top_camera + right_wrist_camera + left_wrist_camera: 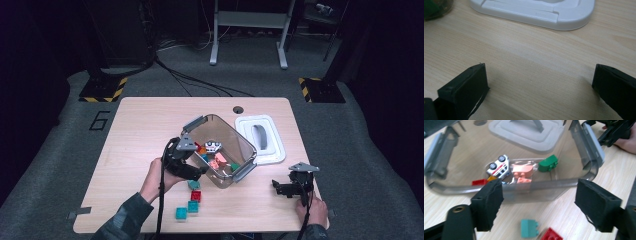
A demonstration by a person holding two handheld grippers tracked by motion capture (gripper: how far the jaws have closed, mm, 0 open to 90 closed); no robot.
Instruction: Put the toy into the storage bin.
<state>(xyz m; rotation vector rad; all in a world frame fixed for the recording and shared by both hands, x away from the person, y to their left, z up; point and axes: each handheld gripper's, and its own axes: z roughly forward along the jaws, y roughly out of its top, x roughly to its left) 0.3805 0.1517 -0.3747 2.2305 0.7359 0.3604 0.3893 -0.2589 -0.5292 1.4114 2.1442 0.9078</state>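
Light wooden table (135, 150), rounded corners, small round hole (238, 109) near far edge. Clear plastic box (242, 141) with grey clips sits mid-table, turned at an angle. White lid (273, 145) lies flat just right of box. Loose bricks on bare wood near front, left of centre: teal brick (193, 184) close to box, red brick (196, 195) just behind it, two more teal bricks (187, 210) nearest front edge.

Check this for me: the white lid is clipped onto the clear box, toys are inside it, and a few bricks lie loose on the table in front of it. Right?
Not quite. The white lid lies on the table beside the clear box, which stands open, as the high view shows. Toys are inside, and loose bricks lie in front of it.
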